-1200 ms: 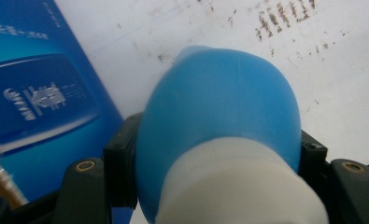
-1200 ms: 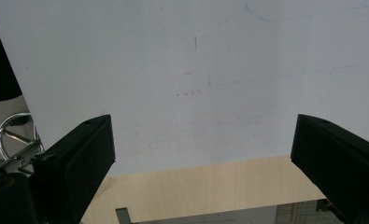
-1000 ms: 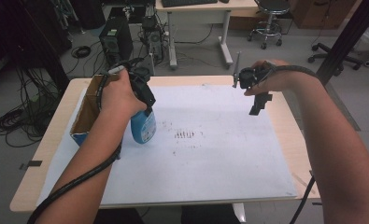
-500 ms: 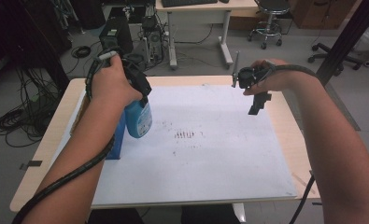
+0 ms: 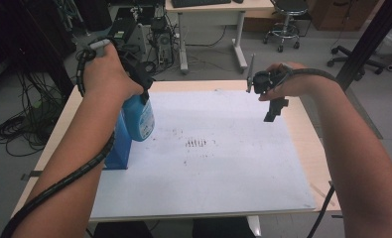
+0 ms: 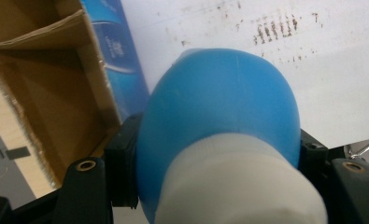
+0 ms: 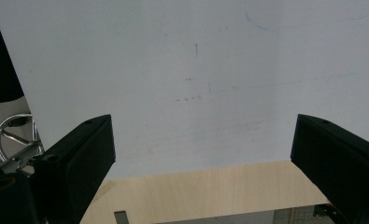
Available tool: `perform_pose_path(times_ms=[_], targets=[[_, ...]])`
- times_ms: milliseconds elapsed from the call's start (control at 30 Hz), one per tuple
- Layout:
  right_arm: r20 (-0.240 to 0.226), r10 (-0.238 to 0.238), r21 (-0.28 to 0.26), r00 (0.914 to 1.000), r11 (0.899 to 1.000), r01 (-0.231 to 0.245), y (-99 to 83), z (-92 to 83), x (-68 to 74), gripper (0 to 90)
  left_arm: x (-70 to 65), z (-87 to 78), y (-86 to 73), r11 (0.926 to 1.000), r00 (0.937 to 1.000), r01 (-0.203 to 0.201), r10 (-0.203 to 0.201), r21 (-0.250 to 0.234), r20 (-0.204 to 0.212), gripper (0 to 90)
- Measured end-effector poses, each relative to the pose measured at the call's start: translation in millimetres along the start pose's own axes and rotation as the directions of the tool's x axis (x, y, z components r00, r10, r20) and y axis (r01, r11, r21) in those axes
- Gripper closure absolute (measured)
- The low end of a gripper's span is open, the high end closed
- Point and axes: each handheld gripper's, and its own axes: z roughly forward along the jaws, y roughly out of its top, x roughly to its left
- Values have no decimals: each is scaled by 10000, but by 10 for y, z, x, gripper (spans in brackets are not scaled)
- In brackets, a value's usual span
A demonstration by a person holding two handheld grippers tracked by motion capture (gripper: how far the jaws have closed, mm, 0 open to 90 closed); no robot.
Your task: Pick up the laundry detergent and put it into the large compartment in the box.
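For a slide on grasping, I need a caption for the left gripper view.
Left tool shut on a blue bottle beside an open cardboard box.

Black jaws, spiral-wrapped black cables

The right gripper (image 7: pixel 201 154) hangs over the table with its two black jaws standing wide apart and nothing between them. Beneath them lies a white sheet (image 7: pixel 187 70), marked with faint scuffs, a short dark tick and a thin blue pen curve near one corner. Its edge runs across just under the jaws, and past it shows a strip of pale wooden tabletop (image 7: pixel 210 196). By the left jaw sits a chrome chair base (image 7: pixel 16 133).
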Motion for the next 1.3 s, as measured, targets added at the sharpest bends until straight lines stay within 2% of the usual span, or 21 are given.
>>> perform_pose_path(times_ms=[200, 300, 467, 700, 1033, 1300], targets=[[7, 7, 1, 10000, 10000, -7, -7, -3, -4, 65, 92, -179, -46, 9985, 9986, 536, -536, -78, -23, 365], [8, -13, -29, 10000, 10000, 13, -1, -1, -4, 65, 155, -277, -70, 9958, 9959, 905, -905, -132, -50, 365], [11, -20, -30, 10000, 10000, 20, 11, -4, 2, 65, 262, -404, -100, 9915, 9915, 1298, -1298, -120, -9, 366], [15, -30, -33, 10000, 10000, 30, 12, -6, 5, 65, 407, -558, -142, 9797, 9798, 2000, -2000, -115, -31, 366], [-15, -37, -24, 10000, 10000, 37, 21, 18, -3, 65, 532, -745, -182, 9703, 9706, 2392, -2400, -362, -168, 366], [-34, -55, 2, 10000, 10000, 55, 42, 28, -3, 65, 635, -830, -189, 9660, 9668, 2532, -2546, -517, -221, 366]])
